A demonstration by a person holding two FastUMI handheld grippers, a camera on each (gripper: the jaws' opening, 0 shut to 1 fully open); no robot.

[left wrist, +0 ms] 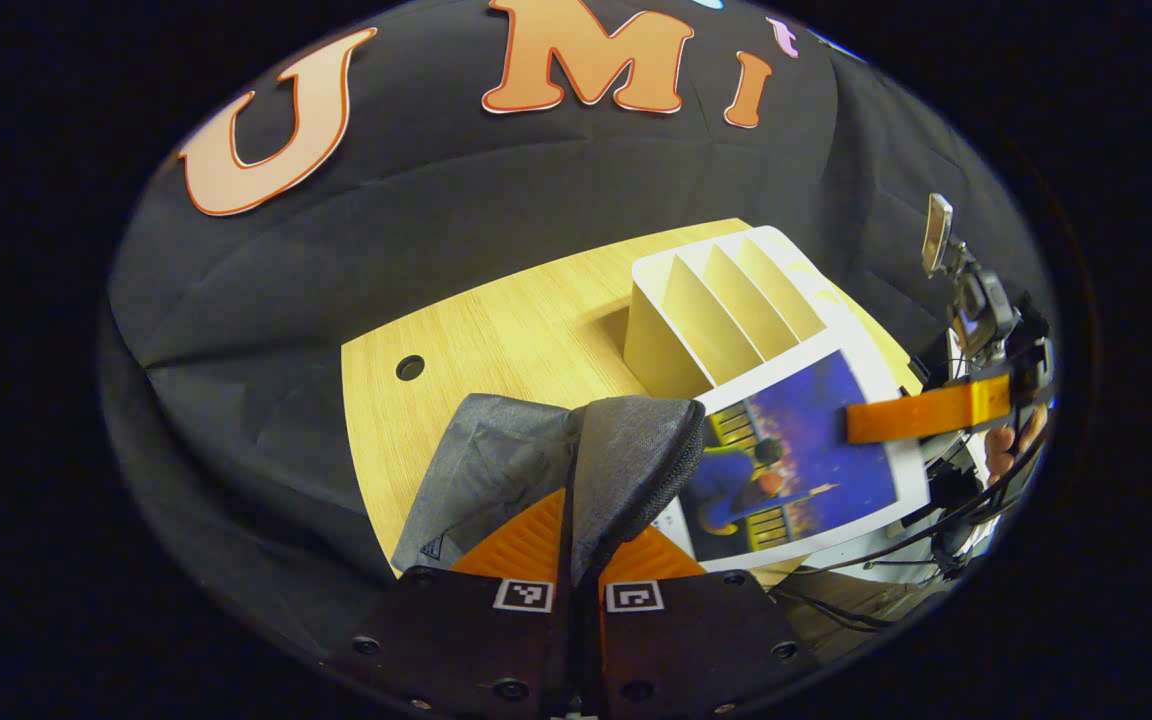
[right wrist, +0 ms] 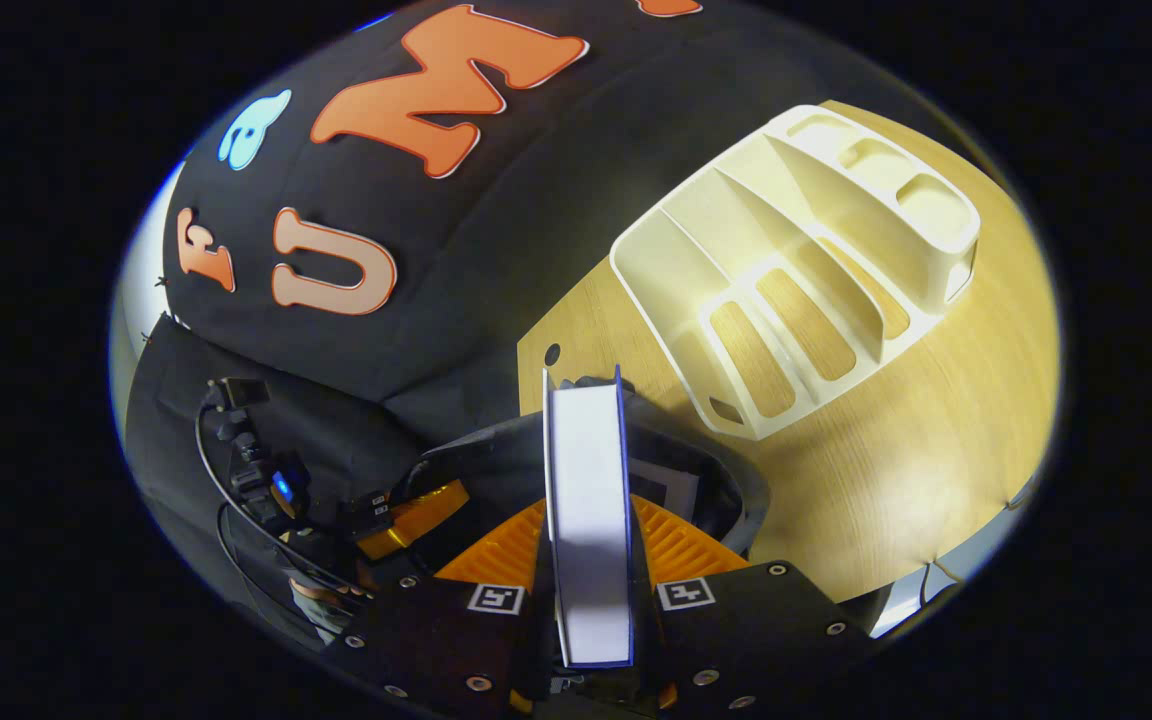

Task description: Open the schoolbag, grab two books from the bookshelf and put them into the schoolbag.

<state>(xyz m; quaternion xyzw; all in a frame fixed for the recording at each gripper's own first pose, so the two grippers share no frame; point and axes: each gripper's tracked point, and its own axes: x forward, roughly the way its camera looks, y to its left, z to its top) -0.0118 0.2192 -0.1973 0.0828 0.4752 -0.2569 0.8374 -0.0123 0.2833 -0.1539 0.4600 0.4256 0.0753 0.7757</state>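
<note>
The schoolbag (left wrist: 526,470) pinched in my left hand-held gripper (left wrist: 576,560) is grey, a fine woven texture on its flap and a black edge along the opening. The book (left wrist: 796,460) my right hand-held gripper (right wrist: 591,560) carries has a cover in deep blue and purple with yellow and orange patches, framed by a white border; seen edge-on in the right gripper view, its pages are white between thin blue covers. The bookshelf (right wrist: 796,270) is cream-white. The bench (left wrist: 496,340) is pale yellow wood with a fine straight grain and one small dark round hole (left wrist: 410,367).
</note>
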